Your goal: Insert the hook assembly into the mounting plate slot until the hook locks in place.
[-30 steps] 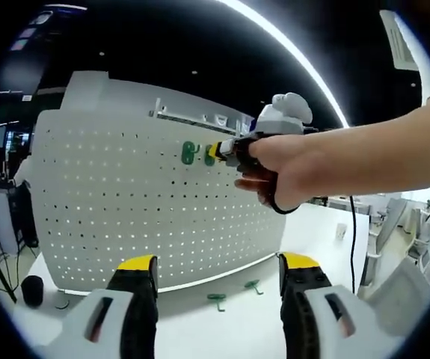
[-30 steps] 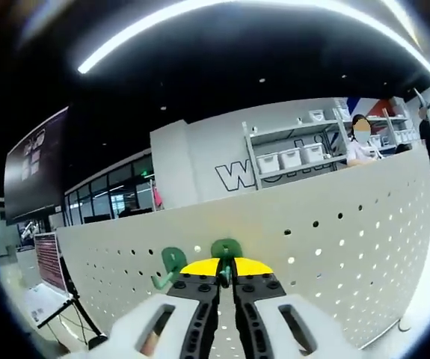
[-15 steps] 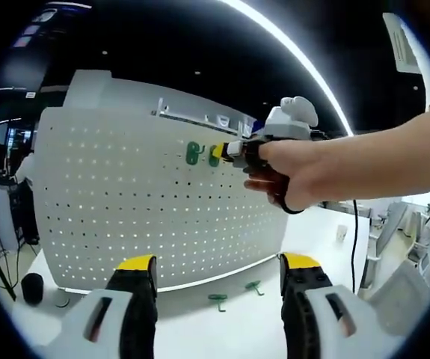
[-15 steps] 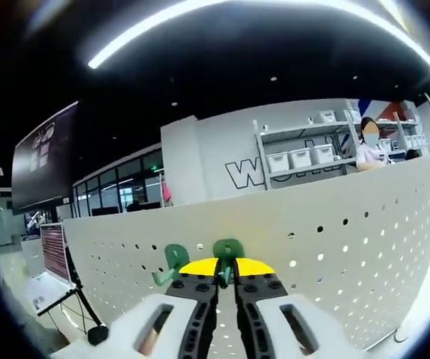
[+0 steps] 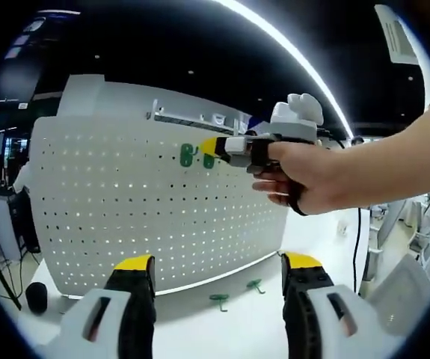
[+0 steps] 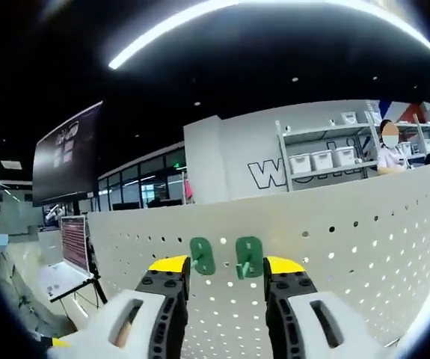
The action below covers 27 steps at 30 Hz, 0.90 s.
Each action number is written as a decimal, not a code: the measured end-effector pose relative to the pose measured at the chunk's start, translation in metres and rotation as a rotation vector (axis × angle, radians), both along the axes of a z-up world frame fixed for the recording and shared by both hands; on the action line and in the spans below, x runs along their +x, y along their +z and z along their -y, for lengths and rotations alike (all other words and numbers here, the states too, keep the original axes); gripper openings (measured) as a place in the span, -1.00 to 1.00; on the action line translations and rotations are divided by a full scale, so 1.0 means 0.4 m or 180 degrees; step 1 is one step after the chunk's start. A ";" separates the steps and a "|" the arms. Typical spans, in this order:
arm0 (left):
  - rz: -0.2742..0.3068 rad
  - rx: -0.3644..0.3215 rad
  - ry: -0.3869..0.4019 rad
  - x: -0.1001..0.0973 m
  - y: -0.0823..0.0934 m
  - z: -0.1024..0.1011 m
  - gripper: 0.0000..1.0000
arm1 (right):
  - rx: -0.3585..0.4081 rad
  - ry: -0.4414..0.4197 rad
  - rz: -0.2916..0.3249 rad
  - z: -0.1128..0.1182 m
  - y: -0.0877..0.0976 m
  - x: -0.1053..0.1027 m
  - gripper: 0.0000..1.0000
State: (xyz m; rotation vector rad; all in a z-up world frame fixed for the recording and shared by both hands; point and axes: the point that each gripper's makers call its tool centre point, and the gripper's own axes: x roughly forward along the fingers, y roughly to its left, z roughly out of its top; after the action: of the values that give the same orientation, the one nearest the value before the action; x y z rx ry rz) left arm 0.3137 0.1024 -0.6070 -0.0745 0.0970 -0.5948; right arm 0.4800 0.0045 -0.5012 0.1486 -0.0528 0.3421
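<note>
Two green hooks sit upright on the white pegboard; the right tool gapes, as does the left tool.

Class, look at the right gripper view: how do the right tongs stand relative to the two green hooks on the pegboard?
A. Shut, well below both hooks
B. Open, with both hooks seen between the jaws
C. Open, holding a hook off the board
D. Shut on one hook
B: the right tongs stand open, and both green hooks sit on the pegboard between the jaws.
</note>
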 end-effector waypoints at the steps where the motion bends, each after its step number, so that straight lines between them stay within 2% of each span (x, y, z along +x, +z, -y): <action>1: -0.0003 0.0005 0.0006 0.000 0.001 0.000 0.41 | -0.0007 -0.0004 -0.0003 0.000 -0.001 0.000 -0.18; 6: 0.0002 0.0029 -0.0009 0.000 0.002 0.004 0.41 | 0.0024 0.0020 -0.0043 0.015 -0.002 0.001 -0.22; 9: -0.0012 0.0017 -0.0010 0.001 0.002 0.004 0.41 | -0.0042 0.0189 0.0008 0.008 0.002 -0.011 -0.24; 11: -0.0014 -0.0003 -0.0009 0.002 0.004 0.003 0.42 | -0.0128 0.0436 0.0128 -0.002 0.006 -0.032 -0.24; 13: -0.0017 -0.0008 -0.0002 0.004 0.004 0.002 0.42 | -0.0200 0.0488 0.0158 0.012 -0.001 -0.041 -0.24; 16: -0.0010 -0.0004 -0.0009 0.004 0.007 0.008 0.42 | 0.0016 0.0698 0.0075 0.028 -0.014 -0.058 -0.21; 23: -0.0007 -0.0004 -0.0048 0.007 0.011 0.020 0.42 | -0.0143 0.0810 0.0109 0.035 -0.027 -0.083 -0.19; 27: 0.0011 0.0006 -0.0075 0.005 0.017 0.027 0.42 | -0.0116 0.0824 0.0076 0.042 -0.034 -0.090 -0.19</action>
State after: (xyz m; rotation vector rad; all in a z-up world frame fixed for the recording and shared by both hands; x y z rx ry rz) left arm 0.3155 0.0918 -0.6002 -0.0705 0.0951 -0.6183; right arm 0.4441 -0.0124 -0.5149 0.1154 -0.0510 0.6031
